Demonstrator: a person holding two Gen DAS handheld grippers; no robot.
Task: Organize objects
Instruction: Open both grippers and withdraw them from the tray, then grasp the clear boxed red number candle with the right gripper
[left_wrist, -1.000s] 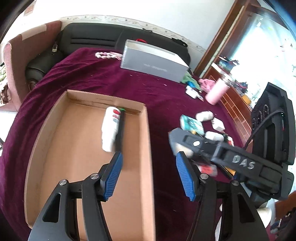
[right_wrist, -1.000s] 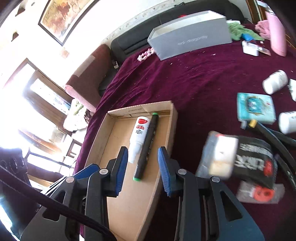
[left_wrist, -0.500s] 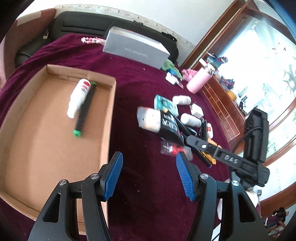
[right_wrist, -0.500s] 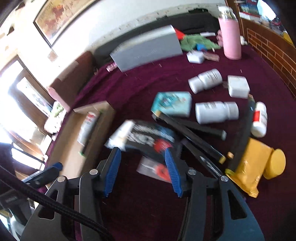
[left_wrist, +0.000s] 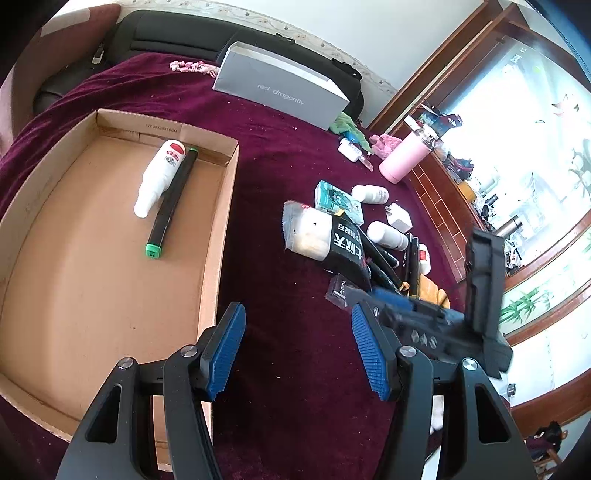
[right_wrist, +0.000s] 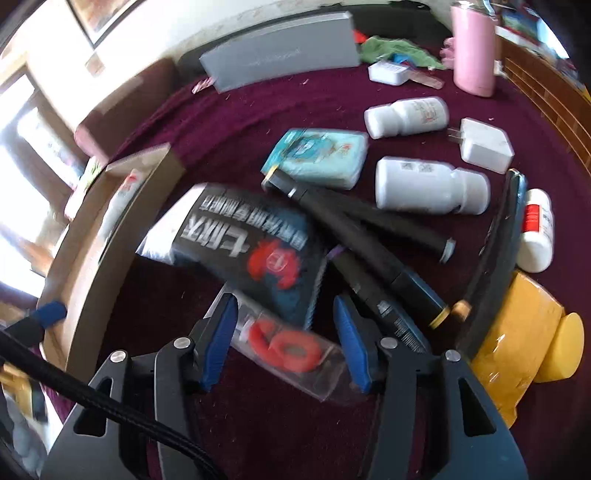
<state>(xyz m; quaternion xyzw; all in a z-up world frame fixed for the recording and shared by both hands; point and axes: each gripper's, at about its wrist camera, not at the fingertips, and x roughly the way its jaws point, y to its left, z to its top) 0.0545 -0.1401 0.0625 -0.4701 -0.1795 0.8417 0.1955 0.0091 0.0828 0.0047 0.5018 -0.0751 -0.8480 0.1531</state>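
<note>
A: The right gripper (right_wrist: 282, 338) hangs over the clutter with its jaws opening; the clear packet with the red rings (right_wrist: 284, 350) lies between them on the maroon cloth (right_wrist: 236, 118), and the pads do not look to be pressing on it; the picture is blurred, so how close they stand is hard to tell.

B: And the left gripper (left_wrist: 297, 352)?

A: About half open with nothing in it; it hovers over bare cloth just beside the near corner of the cardboard tray (left_wrist: 221, 206); the tray already holds a white bottle (left_wrist: 159, 175) and a black marker with green ends (left_wrist: 171, 203), lying side by side.

B: So the step in hand is probably picking that packet for the tray; what would make it go well?

A: The packet is thin, flat and slippery-looking; one corner sits under or against the black snack bag (right_wrist: 240, 247), and a black marker (right_wrist: 384, 299) lies just beside the right finger; the person would do well to lower the fingers until they nearly touch the cloth, straddle the packet across its narrow width, and close on the rings rather than the loose film.

B: The risk?

A: Catching the bag's edge or the marker in the same squeeze; a slight turn of the wrist to line up with the packet should avoid it.
</note>
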